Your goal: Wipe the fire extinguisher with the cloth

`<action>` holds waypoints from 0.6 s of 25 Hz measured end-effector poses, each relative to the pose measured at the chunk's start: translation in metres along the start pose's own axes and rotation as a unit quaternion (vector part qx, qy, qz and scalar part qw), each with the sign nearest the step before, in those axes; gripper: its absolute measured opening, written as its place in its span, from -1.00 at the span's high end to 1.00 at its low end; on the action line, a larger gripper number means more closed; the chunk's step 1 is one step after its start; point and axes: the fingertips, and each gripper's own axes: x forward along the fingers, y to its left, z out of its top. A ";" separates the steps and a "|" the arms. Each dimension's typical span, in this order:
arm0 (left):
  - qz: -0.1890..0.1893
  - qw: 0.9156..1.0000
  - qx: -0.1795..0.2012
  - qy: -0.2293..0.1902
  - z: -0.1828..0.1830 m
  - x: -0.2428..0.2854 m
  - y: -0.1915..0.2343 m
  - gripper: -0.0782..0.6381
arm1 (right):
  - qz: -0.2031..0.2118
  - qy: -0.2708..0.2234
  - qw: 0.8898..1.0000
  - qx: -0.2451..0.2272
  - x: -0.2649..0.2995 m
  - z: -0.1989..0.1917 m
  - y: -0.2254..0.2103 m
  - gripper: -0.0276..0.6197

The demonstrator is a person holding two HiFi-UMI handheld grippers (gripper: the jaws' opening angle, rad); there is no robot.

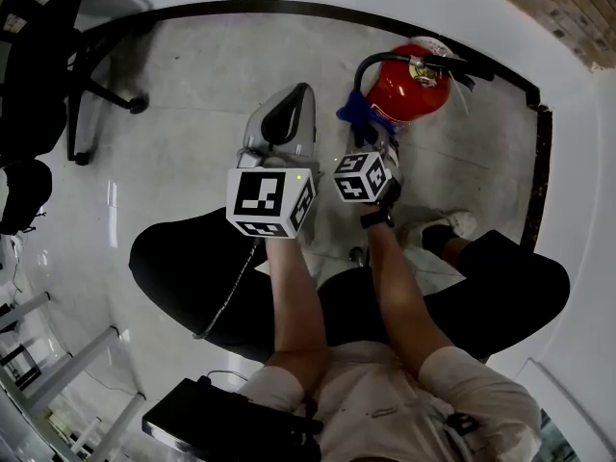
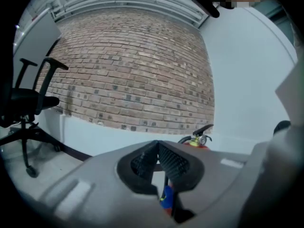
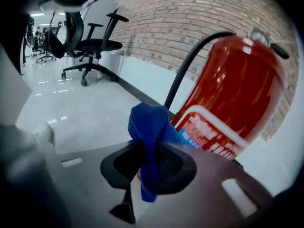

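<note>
Clamping cloth point(image 3: 151, 141), right tongs point(image 3: 148, 161) sit beside fire extinguisher point(image 3: 232, 89).

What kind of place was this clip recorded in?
Probably an office or similar indoor workspace: swivel office chairs on a glossy pale floor, a brick wall, and a red fire extinguisher standing by the wall.

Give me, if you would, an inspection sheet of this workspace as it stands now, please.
Surface: pale glossy floor.
Job's things: red fire extinguisher upright by the wall; blue cloth close beside it, contact unclear.
Clutter: black box at the person's side.
Grippers: right gripper shut on the cloth; left gripper shut, empty, held away from the extinguisher.
Cables: thin cord running down from the left gripper; black hose on the extinguisher.
Surroundings: brick wall, office chair.
</note>
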 end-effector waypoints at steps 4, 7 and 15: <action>0.001 1.000 0.004 0.017 -0.015 0.000 0.004 0.79 | 0.017 0.054 0.998 0.006 0.046 -0.056 0.025 0.70; 0.006 1.000 -0.006 0.023 -0.022 -0.001 0.007 0.79 | 0.040 0.102 0.994 0.001 0.079 -0.092 0.045 0.70; -0.006 1.000 -0.028 0.010 -0.011 -0.003 -0.005 0.79 | 0.069 0.188 0.980 0.001 0.118 -0.164 0.060 0.71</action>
